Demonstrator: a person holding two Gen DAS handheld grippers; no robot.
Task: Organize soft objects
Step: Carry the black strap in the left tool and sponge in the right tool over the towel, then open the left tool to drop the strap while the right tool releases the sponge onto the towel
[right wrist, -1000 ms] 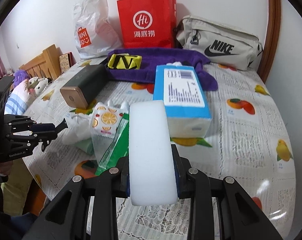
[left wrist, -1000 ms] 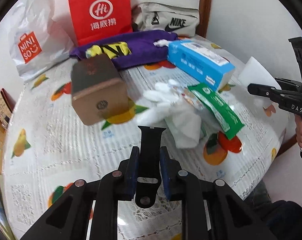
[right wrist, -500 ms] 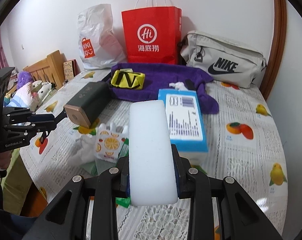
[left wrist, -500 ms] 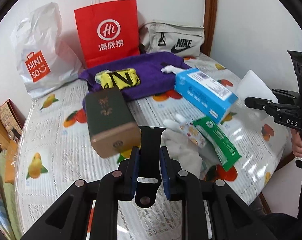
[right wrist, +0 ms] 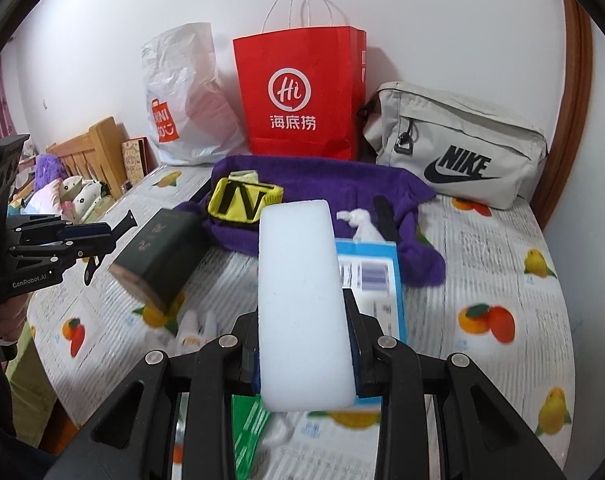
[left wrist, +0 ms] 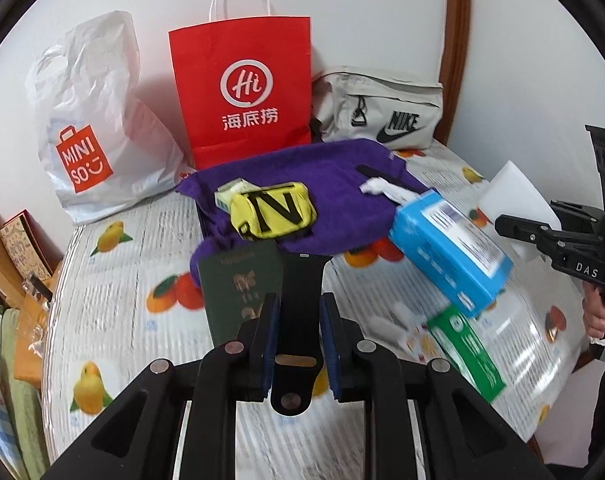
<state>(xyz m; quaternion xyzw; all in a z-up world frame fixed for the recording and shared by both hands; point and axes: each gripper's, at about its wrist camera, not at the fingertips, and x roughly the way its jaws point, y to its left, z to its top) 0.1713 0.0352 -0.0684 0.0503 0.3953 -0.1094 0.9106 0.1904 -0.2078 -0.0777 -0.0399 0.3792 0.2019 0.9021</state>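
My left gripper [left wrist: 300,312] is shut on a black watch strap [left wrist: 302,280] and holds it above the table. My right gripper [right wrist: 304,320] is shut on a white foam sponge [right wrist: 302,300], also held above the table. A purple towel [left wrist: 334,184] lies at the back with a yellow pouch [left wrist: 274,210] marked N and another black strap [right wrist: 384,216] on it. The left gripper shows at the left of the right wrist view [right wrist: 114,228]; the right gripper shows at the right of the left wrist view [left wrist: 502,224].
A dark green box [left wrist: 242,292], a blue tissue box [left wrist: 450,256], a green packet [left wrist: 466,352] and a small white item [right wrist: 198,326] lie on the fruit-print tablecloth [left wrist: 114,320]. A red paper bag [left wrist: 246,92], a white Miniso bag [left wrist: 94,128] and a grey Nike bag [left wrist: 382,112] stand against the wall.
Both grippers have risen and moved toward the back of the table, each keeping its object. The bags and the towel now look closer.
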